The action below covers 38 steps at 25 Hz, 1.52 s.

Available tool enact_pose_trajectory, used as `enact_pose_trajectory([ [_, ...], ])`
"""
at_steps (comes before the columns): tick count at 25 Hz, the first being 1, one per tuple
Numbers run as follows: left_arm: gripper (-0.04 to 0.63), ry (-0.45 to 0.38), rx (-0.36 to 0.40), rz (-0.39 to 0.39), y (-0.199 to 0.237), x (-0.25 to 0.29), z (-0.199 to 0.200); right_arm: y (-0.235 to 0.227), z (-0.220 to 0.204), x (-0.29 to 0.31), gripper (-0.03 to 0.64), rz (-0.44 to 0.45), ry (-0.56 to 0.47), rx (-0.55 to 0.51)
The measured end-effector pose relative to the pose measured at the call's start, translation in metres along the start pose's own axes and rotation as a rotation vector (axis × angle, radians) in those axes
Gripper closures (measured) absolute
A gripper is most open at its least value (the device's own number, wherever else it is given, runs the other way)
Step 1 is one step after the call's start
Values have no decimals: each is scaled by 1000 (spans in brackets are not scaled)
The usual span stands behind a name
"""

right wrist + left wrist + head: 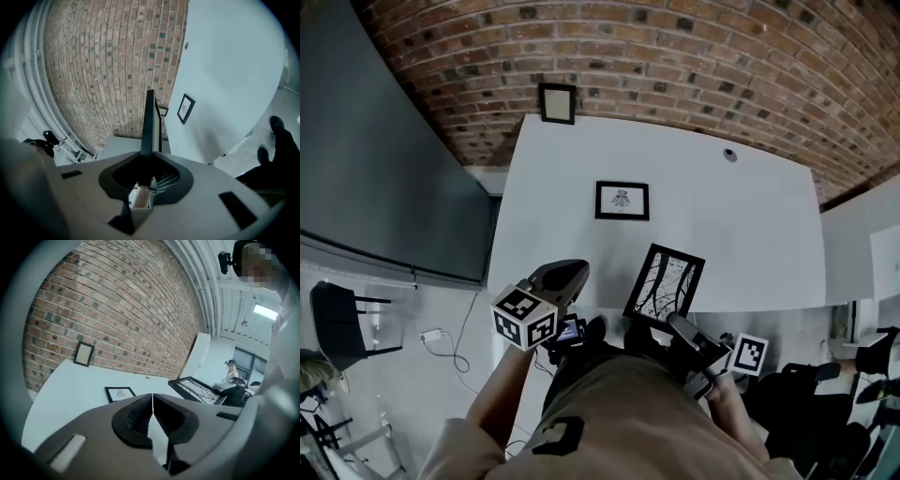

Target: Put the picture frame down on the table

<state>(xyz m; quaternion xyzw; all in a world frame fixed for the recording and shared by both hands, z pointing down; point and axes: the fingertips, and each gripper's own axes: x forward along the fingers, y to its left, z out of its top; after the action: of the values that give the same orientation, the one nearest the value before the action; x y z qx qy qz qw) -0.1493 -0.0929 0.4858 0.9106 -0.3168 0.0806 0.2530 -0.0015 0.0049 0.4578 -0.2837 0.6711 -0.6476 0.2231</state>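
Carrying is the step in hand, I'd say. The right gripper (pixel 149 161) has its jaws clamped on the near edge of the picture frame (pixel 664 284), which rises edge-on straight out ahead of them. The frame hangs tilted in the air about over the near edge of the white table (pixel 750 234), not resting on it. The left gripper (pixel 153 401) has its jaws pressed together on nothing, with the held frame off to their right. Next the frame wants bringing forward over bare tabletop, laying flat and letting go. Ahead of both jaws a small framed drawing (pixel 622 200) lies on the table. Farther off, another frame (pixel 557 103) leans on the brick wall (pixel 675 56).
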Motion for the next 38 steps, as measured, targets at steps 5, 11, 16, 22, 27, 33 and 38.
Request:
enact_pose_trajectory([
  [5,586,16,-10,-32,-6,0,-10,-2,-9,-5,560,-19,-20,-5],
  [11,586,34,2,-63,-15,0,-16,0,-18,-10,560,-21,-38,-14],
  [16,586,46,9,-75,-20,1,-19,3,-16,-14,560,2,-61,-24],
  [22,586,44,0,-72,-29,2,-15,7,-13,-12,560,21,-39,-30],
  [27,586,55,5,-22,-30,13,-14,3,3,-20,560,38,-36,-33],
  [33,586,14,-50,-6,-47,36,-2,4,28,-35,560,55,-17,-36],
  [38,586,38,-19,-7,-62,52,0,6,41,-44,560,67,-6,-41],
])
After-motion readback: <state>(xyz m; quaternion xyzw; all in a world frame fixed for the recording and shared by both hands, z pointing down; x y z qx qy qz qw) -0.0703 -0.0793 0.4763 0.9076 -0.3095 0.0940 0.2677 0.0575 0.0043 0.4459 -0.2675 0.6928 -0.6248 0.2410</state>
